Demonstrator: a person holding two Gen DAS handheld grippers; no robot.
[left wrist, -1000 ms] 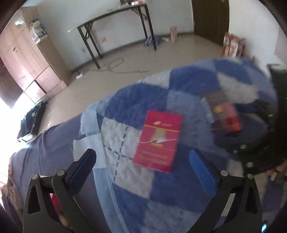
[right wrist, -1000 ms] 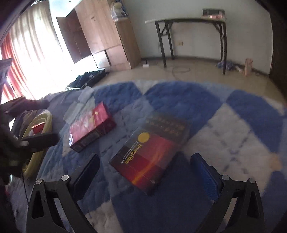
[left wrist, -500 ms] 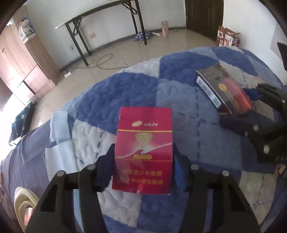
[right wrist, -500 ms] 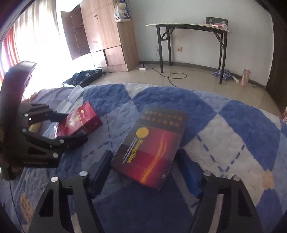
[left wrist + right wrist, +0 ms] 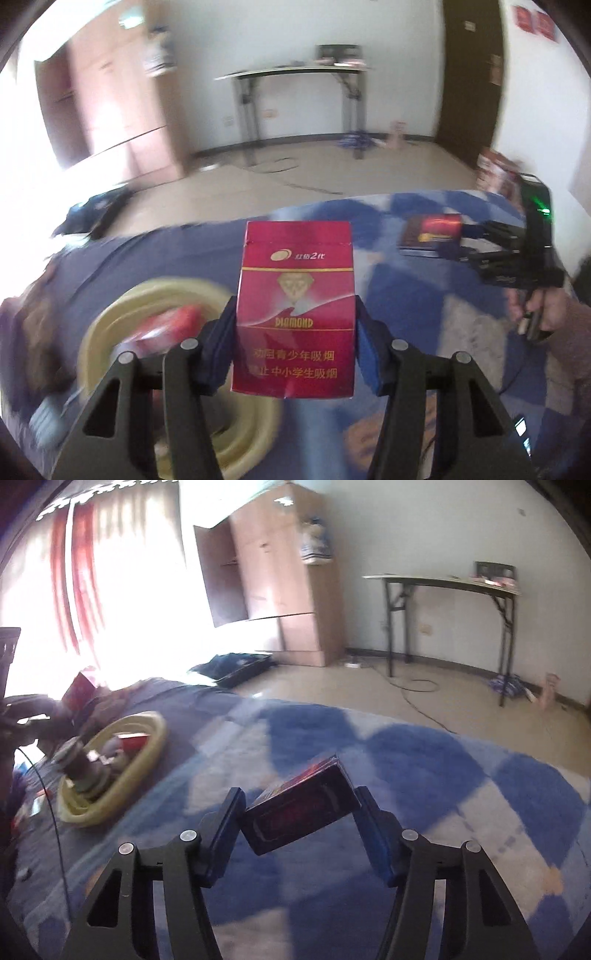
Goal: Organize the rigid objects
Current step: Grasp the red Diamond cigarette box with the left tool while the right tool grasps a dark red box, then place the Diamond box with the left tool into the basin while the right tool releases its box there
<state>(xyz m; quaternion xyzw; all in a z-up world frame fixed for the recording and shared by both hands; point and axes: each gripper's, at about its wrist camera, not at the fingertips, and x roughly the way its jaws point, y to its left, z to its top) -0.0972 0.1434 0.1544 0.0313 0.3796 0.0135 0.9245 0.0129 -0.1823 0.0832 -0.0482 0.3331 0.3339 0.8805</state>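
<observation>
My left gripper is shut on a red Diamond cigarette carton, held upright above the bed, with a yellow oval basket just below and left of it. My right gripper is shut on a dark red-and-black carton, tilted and lifted off the blue checkered quilt. The right gripper and its carton also show at the right in the left wrist view. The basket lies to the left in the right wrist view, with several small items in it.
A red box lies in the basket. The bed edge runs ahead, with tiled floor beyond. A black-legged table, a wooden wardrobe and a dark bag on the floor stand farther off. A cable hangs at the left.
Both grippers closed on their cartons and lifted them off the quilt. The left one swung left with the red carton, over the yellow basket.
</observation>
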